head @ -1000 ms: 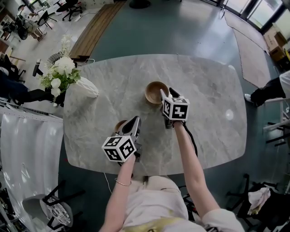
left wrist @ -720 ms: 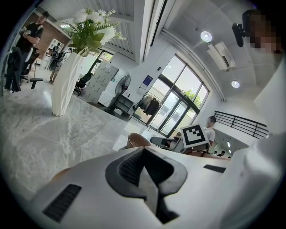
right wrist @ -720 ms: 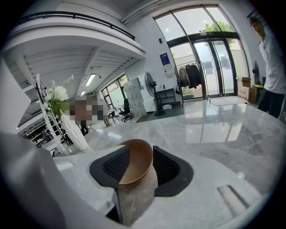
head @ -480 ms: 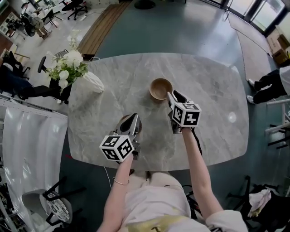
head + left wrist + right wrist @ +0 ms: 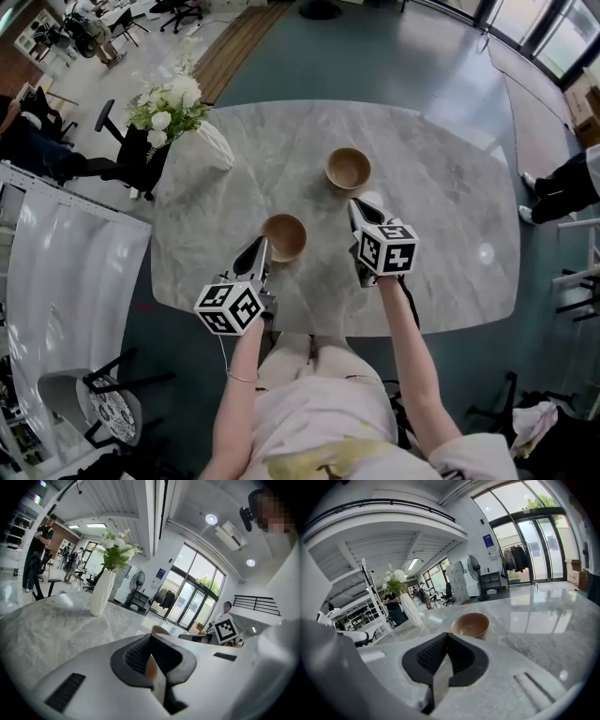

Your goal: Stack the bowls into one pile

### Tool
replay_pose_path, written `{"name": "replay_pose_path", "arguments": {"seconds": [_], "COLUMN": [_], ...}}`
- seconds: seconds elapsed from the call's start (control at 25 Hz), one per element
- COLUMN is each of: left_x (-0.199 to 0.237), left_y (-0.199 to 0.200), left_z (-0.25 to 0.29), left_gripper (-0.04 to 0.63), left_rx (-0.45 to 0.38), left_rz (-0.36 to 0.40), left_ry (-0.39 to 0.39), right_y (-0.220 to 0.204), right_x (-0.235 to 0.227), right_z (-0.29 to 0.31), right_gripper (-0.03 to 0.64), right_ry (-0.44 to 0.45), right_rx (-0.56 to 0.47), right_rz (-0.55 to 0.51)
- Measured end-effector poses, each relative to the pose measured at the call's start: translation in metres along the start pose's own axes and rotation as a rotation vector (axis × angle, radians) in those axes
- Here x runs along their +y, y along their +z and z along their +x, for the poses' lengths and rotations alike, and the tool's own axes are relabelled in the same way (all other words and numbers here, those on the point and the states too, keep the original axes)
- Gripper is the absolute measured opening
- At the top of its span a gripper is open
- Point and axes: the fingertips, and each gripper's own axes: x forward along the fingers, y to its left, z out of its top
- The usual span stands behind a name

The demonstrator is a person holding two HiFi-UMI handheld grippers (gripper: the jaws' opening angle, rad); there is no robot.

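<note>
The left fingers (image 5: 133, 656) are clenched on the rim of the near bowl (image 5: 284, 236); a sliver of its brown wall shows pinched between the pads. That bowl sits just off the tip of the left gripper (image 5: 262, 244), a little left of the middle of the head view. From where I stand I can't tell whether it rests on the bench (image 5: 441, 187) or hangs just above it. The right fingers (image 5: 433, 658) have just closed and are pressed together with nothing between them. The right gripper (image 5: 364, 208) points up the frame at the far bowl (image 5: 348, 170), which stands upright on the marble just beyond its tip, not touching it. The two bowls are apart, with bare marble between them, the far one up and to the right of the near one. Both grippers reach in from the bench's lower edge, on the person's bare forearms. At the upper left corner of the bench stands a white vase (image 5: 214, 145) of white flowers (image 5: 169, 101), well away from the bowls.
</note>
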Motion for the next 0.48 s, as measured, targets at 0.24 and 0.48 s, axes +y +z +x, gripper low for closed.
{"name": "replay_pose_path", "arguments": {"seconds": [0.24,0.48], "left_x": [0.023,0.043], "left_y": [-0.009,-0.024], "left_z": [-0.029,-0.043], "left_gripper": [0.000,0.000], "left_rx": [-0.016,-0.001], "left_rz": [-0.027,-0.064], "left_ry": [0.066,0.111], "right_y": [-0.021,-0.039], "right_x": [0.038,0.076], "right_z": [0.002,0.018], "right_gripper": [0.006,0.008], "right_ry": [0.084,0.193], "right_rx": [0.034,0.094], "right_rz": [0.006,0.049]}}
